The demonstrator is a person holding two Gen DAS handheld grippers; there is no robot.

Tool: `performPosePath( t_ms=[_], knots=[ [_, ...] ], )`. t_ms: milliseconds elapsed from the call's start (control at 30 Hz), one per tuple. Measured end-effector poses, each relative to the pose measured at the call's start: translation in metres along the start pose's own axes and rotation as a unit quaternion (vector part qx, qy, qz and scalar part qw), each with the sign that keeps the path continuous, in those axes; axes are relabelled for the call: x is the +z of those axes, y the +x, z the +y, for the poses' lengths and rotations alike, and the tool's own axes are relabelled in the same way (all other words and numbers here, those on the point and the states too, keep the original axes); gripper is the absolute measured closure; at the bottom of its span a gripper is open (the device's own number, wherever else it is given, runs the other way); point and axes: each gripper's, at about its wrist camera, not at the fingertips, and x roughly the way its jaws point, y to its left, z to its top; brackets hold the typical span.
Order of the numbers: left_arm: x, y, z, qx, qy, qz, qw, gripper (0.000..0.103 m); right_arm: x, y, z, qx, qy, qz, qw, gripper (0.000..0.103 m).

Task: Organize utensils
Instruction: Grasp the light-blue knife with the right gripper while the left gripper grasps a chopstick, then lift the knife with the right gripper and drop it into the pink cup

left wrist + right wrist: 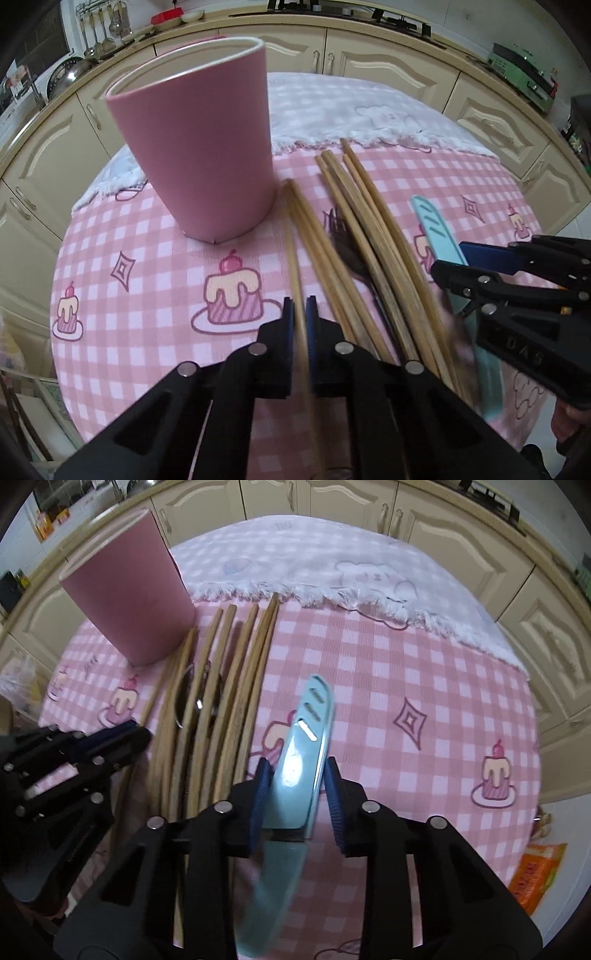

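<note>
Two grips on: my left gripper point(300, 314) pinched one light, stiff chopstick point(294, 258) near its end; right gripper point(295, 786) clamped the slick teal knife point(301, 753) mid-blade, approx.

Dark fork point(349, 254) half under blurred chopsticks point(373, 236); knife point(295, 775) handle smeared near bottom edge

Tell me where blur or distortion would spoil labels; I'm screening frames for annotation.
Left wrist view: fisheye bows the cabinets; pink cup sharp, chopsticks and blue knife smear near the bottom. Right wrist view: same bowing; knife blurs below the right gripper; left gripper soft.
</note>
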Motion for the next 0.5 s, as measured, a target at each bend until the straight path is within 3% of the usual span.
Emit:
performPosePath(
  t_ms=[233,333,500],
  knots=[
    [-0.020,-0.014,0.012,-0.013,-0.027,-0.025,0.9992,0.098,-0.007,-0.019,-0.025,0.056,0.018,-0.049,0.997,0.077],
    [-0.026,-0.030,0.016,-0.030,-0.045,-0.055,0.9970,0.098,-0.007,-0.030,-0.031,0.084,0.024,-0.082,0.993,0.077],
    [-0.028,-0.072,0.019,-0.050,-0.060,-0.140,0.9870,0.098,-0.007,-0.050,-0.032,0.114,0.026,-0.136,0.984,0.077]
  ],
)
